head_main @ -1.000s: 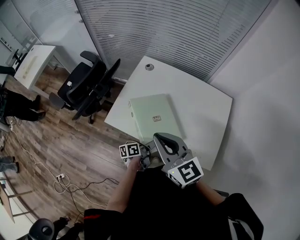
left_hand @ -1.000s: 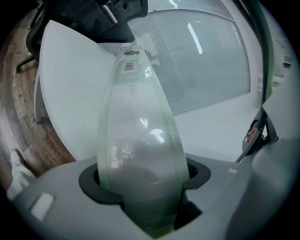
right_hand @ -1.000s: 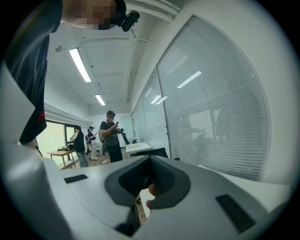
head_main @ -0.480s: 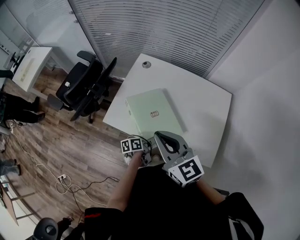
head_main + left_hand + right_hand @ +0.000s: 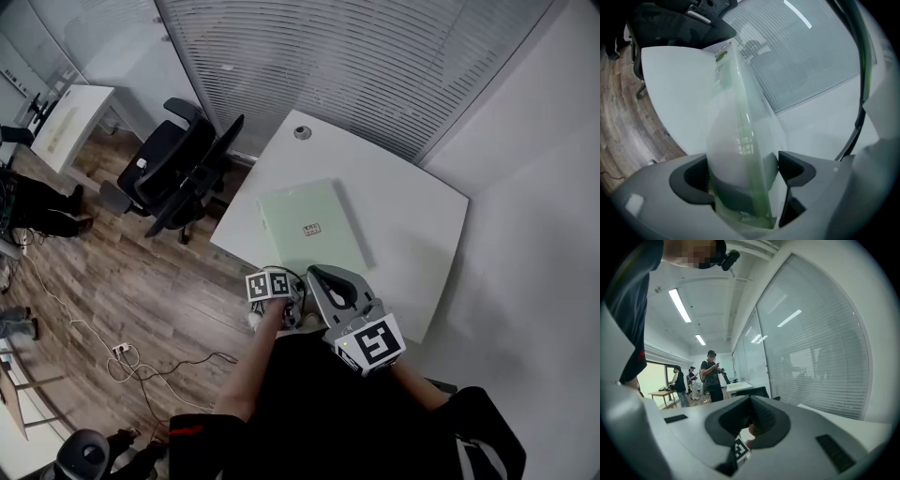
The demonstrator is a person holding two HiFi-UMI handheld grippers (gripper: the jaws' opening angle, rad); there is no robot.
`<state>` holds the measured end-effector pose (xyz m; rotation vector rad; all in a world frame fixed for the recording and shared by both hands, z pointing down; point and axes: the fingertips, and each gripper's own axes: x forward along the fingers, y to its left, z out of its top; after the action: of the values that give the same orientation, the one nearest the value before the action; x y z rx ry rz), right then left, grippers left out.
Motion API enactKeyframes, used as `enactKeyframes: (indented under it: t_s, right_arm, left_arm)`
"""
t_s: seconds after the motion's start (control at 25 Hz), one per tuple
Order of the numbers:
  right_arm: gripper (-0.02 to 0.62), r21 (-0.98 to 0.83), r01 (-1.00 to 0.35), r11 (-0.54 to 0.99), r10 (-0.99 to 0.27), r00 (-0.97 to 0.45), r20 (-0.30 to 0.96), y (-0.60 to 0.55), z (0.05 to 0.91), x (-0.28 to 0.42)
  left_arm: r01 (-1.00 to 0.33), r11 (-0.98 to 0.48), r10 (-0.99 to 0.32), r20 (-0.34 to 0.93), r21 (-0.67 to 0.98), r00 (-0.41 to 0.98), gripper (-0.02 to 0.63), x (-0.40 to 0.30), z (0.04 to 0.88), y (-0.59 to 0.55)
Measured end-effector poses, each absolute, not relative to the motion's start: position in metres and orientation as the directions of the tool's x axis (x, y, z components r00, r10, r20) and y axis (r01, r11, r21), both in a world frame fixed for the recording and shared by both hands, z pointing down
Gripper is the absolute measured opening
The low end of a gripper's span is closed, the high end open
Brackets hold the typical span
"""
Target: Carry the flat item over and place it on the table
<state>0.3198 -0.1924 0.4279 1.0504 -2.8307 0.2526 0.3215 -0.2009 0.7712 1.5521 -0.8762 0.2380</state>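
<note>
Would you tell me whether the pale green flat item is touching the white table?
Touching. The head view shows the flat item lying flat on the white table, with no gap visible under its edges.

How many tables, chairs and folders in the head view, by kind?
Tables: 2
Chairs: 2
Folders: 1
Total: 5
</note>
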Motion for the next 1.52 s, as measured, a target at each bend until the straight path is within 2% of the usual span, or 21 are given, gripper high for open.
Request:
enactKeyframes:
  t_s: [0.32, 0.52, 1.52]
  right_arm:
    - [0.000, -0.111, -0.652, 0.750, -0.634, -0.756, 0.161, -0.196, 0.428, 0.320]
    - [0.000, -0.114, -0.657, 0.745, -0.638, -0.752, 0.165, -0.197, 0.429, 0.321]
    - [0.000, -0.106, -0.685, 0.721, -0.663, -0.726, 0.183, -0.188, 0.428, 0.331]
  left_arm:
    - [-0.709, 0.091, -0.375, 0.683, 0.699, 0.626, 0.435, 0.315, 0.782, -0.206]
    - [-0.844, 0.007, -0.393, 0.778, 0.536, 0.491, 0.433, 0.298, 0.787, -0.215]
    - [-0.812, -0.113, -0.396, 0.724, 0.572, 0.565, 0.415, 0.320, 0.770, -0.237]
